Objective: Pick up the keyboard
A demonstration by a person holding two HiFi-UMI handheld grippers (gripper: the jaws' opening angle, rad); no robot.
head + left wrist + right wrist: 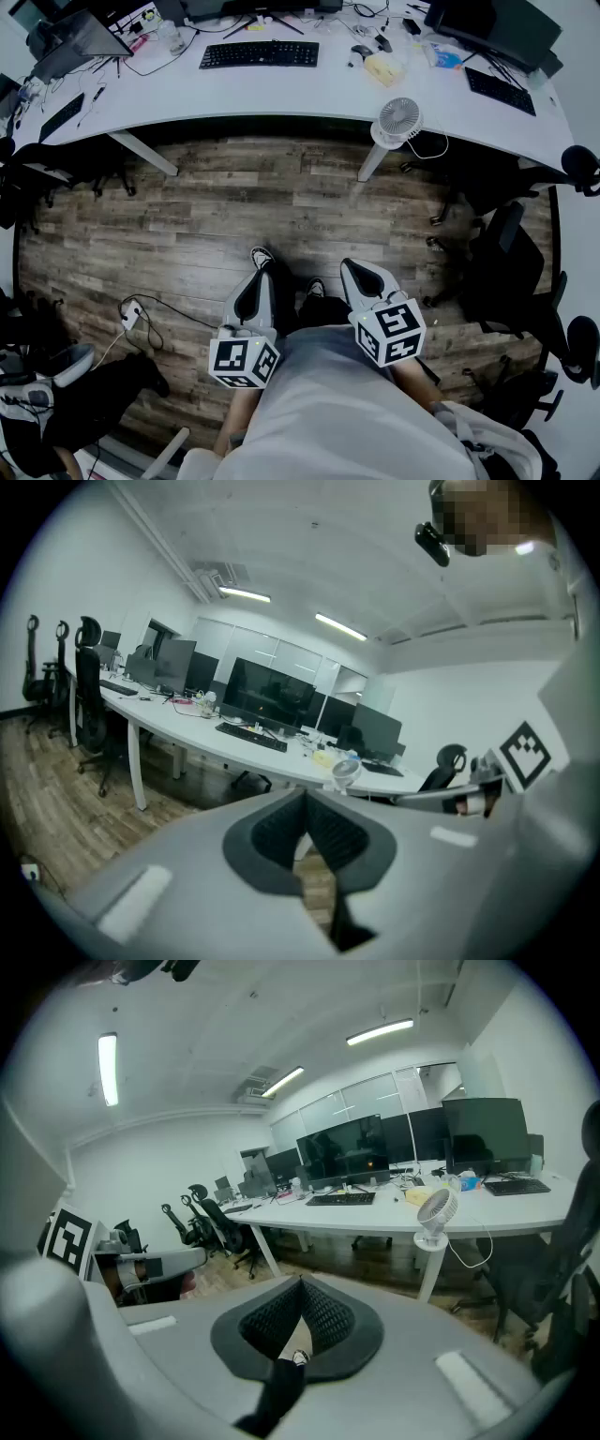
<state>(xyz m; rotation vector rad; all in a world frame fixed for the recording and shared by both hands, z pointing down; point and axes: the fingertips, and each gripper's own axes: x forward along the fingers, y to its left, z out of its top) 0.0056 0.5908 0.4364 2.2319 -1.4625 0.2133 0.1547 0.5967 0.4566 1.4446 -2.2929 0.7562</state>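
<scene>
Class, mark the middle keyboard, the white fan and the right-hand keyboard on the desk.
middle keyboard [259,53]: head view, centre of its keys.
white fan [400,120]: head view, centre of its grille.
right-hand keyboard [500,91]: head view, middle of its keys.

Curved white desk [309,94]: black keyboard [259,54] centrally, second keyboard [500,91] at right, small fan [401,119] on front edge.

Both the left hand-held gripper [262,274] and the right hand-held gripper [357,269] I'm steering are smooth, pale-grey shells. Inside are black ribbed pads [324,1315]. Each carries a white cube [244,360] printed with black square markers. My operator on site wears a light grey shirt [337,417], dark trousers [323,309] and dark sneakers [261,255] with white trim.
</scene>
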